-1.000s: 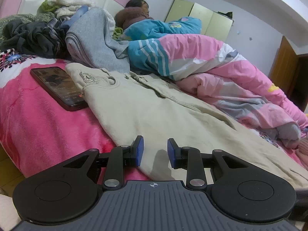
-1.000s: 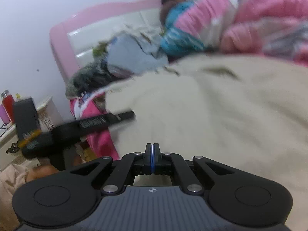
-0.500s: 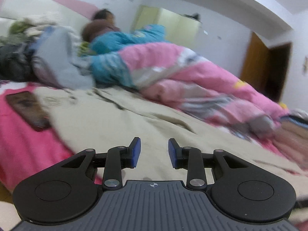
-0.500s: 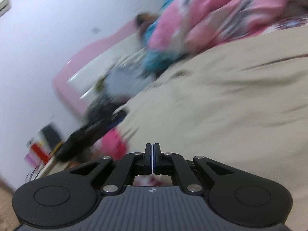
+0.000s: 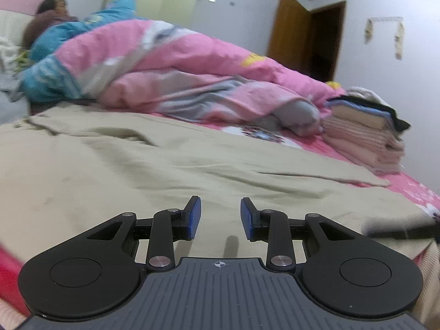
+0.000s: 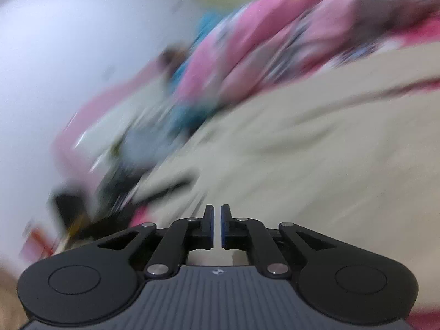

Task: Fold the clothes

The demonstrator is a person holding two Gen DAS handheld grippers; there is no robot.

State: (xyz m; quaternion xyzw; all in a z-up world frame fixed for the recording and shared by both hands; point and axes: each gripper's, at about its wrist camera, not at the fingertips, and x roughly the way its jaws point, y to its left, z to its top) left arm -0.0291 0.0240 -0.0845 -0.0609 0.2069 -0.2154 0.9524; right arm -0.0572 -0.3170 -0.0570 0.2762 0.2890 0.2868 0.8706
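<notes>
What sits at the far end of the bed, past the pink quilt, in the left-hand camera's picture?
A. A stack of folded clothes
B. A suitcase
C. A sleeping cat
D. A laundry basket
A: a stack of folded clothes rests on the pink sheet just beyond the pink quilt, its flat layers in beige, blue and black piled one on another.

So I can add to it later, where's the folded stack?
Left wrist view, far right: the stack sits on the bed's pink sheet, beside the quilt.
</notes>
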